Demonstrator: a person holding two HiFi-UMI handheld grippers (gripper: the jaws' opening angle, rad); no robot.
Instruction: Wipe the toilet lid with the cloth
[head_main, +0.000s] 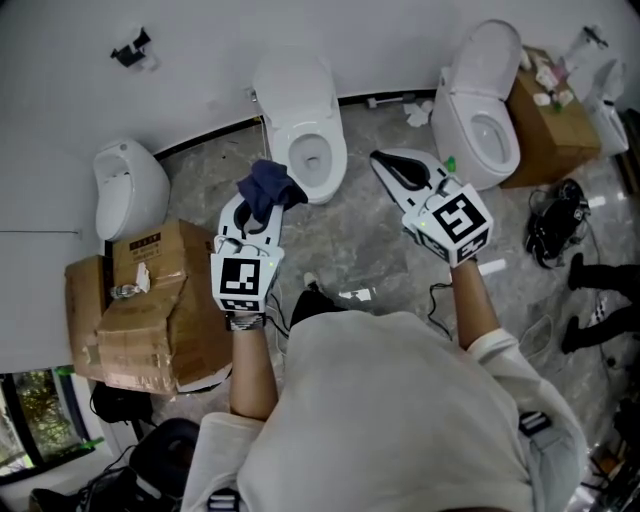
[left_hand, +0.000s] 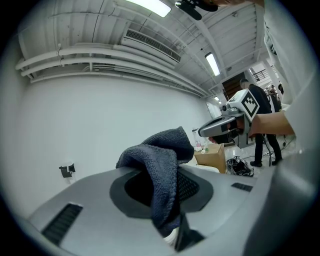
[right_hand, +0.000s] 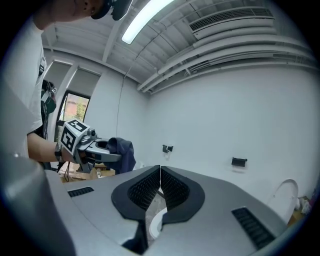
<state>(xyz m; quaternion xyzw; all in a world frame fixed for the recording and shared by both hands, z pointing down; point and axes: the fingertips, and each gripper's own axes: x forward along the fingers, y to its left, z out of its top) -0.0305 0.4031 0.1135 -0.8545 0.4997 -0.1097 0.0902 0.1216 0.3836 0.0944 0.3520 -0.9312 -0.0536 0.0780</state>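
Note:
A dark blue cloth bunches out of the jaws of my left gripper, which is shut on it. It hangs just short of the middle white toilet, whose lid stands raised behind the open bowl. In the left gripper view the cloth drapes over and between the pads. My right gripper is held in the air to the right of that toilet, its jaws shut with nothing in them; its closed pads meet in the right gripper view. The same view shows the left gripper carrying the cloth.
A second toilet stands at the right, beside a cardboard box with bottles. A wall urinal and crumpled cardboard boxes are at the left. Black cables and a person's shoes lie on the right floor.

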